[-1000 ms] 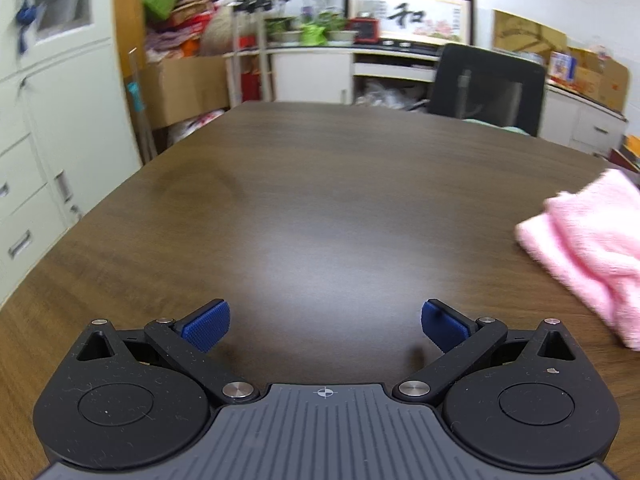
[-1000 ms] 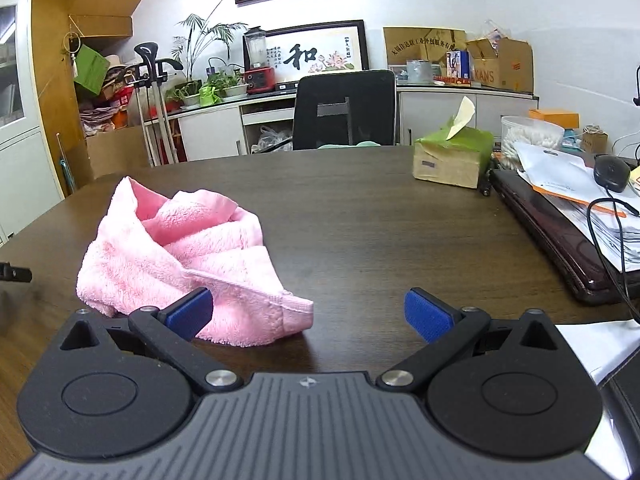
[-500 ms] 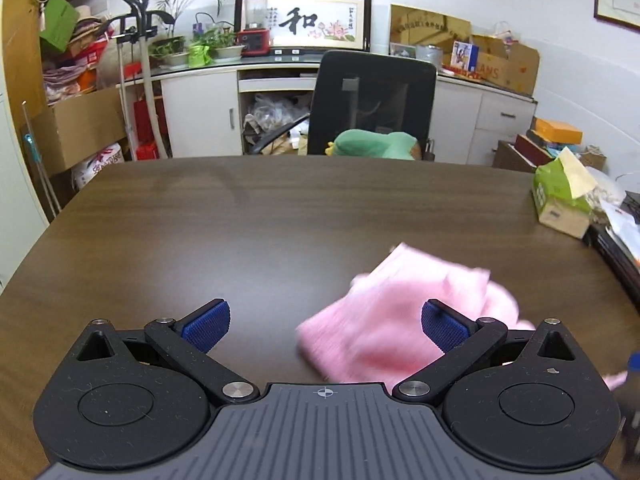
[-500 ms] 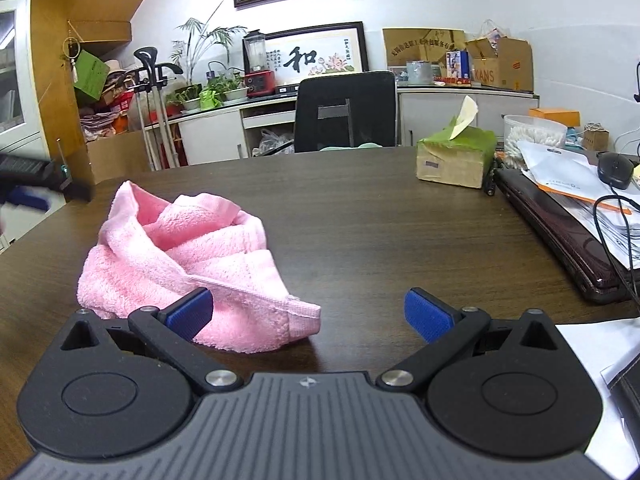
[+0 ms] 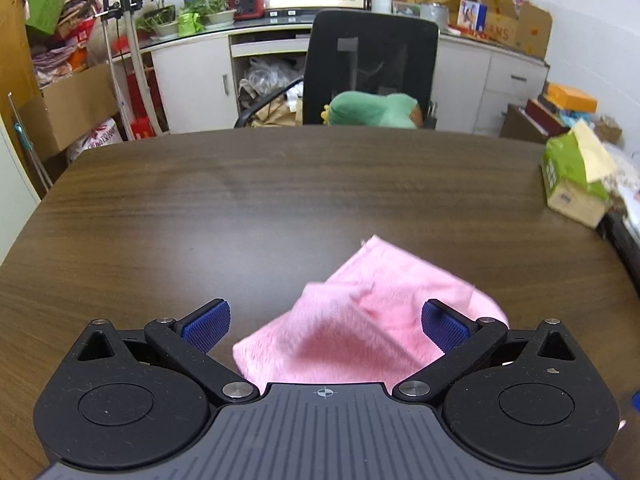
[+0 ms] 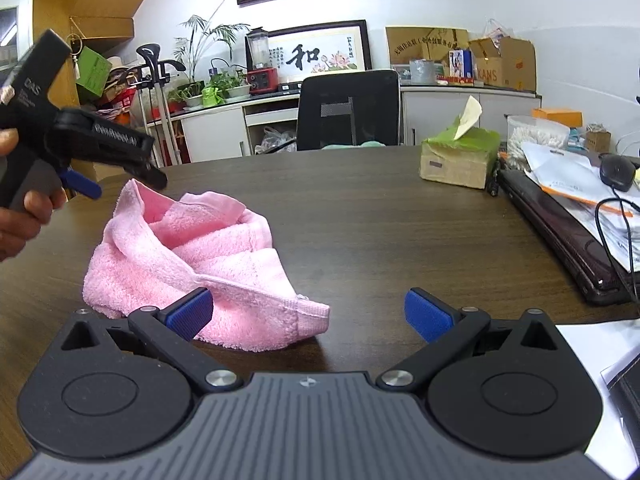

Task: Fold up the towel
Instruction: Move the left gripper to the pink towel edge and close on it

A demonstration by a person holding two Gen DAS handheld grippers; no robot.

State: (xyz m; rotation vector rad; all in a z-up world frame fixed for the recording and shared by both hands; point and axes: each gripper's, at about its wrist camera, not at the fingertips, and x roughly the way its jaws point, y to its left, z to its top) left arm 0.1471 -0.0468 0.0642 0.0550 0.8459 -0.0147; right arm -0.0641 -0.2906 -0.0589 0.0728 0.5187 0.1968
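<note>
A crumpled pink towel lies in a heap on the dark wooden table. My right gripper is open and low at the table, with the towel's near corner just past its left finger. My left gripper is open and hovers above the towel, which shows between its fingers. In the right wrist view the left gripper hangs above the towel's far left peak, held by a hand.
A green tissue box stands at the table's far right. A closed laptop, papers, a cable and a mouse crowd the right edge. A black office chair stands behind the table.
My left gripper has swung right from the bare left part of the table and come over the towel. My right gripper has barely moved. Both stayed open.
</note>
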